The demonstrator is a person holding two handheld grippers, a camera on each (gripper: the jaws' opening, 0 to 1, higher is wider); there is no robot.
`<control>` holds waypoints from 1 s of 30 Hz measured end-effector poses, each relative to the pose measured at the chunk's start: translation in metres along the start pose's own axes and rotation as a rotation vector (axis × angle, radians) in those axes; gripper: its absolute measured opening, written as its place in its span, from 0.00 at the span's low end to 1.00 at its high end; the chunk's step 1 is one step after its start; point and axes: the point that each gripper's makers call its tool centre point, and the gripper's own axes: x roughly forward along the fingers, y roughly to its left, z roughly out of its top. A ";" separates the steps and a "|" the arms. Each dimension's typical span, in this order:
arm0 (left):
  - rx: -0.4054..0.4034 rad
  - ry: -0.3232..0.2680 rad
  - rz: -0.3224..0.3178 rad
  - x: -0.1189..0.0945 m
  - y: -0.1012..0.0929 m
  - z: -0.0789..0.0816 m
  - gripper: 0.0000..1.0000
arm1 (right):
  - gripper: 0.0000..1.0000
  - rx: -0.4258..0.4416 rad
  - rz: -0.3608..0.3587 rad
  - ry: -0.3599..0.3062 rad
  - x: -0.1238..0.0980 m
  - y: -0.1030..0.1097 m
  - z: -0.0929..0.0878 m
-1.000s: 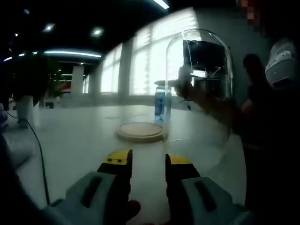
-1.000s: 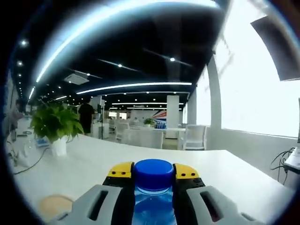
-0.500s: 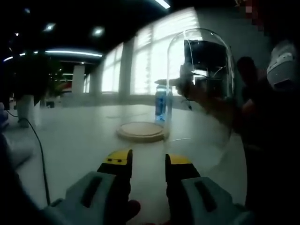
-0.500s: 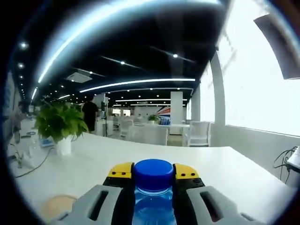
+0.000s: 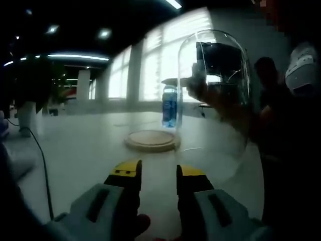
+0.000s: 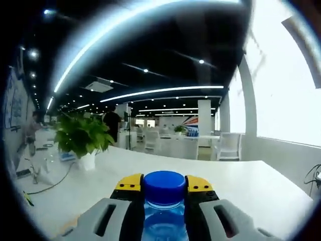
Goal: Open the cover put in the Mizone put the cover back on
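Observation:
A round wooden base (image 5: 151, 140) lies on the white table (image 5: 90, 150). Just to its right stands the clear glass dome cover (image 5: 214, 85), off the base. The blue Mizone bottle (image 5: 169, 106) hangs upright above the base's far right edge, held by my right gripper (image 5: 196, 88), a dark shape reaching in from the right. In the right gripper view the bottle's blue cap (image 6: 164, 182) sits between the yellow-tipped jaws of my right gripper (image 6: 164, 185), which is shut on it. My left gripper (image 5: 158, 170) stays low in front of the base, open with nothing between its jaws.
A person (image 5: 291, 125) stands close on the right behind the dome. A black cable (image 5: 42, 165) runs over the table at the left. A potted plant (image 6: 83, 136) in a white pot stands farther along the table, with chairs (image 6: 228, 146) and windows behind.
The bottle in my right gripper has moved left and slightly up, out from behind the dome toward the wooden base. My left gripper has not moved.

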 end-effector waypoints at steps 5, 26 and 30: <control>-0.002 -0.001 -0.001 0.000 0.000 0.000 0.21 | 0.23 -0.009 0.074 -0.014 -0.001 0.028 0.009; 0.008 -0.002 0.000 -0.001 0.000 0.000 0.21 | 0.23 0.058 0.382 -0.038 0.002 0.144 0.008; 0.008 -0.003 -0.001 -0.001 0.000 0.000 0.21 | 0.23 0.031 0.398 -0.032 0.003 0.158 0.003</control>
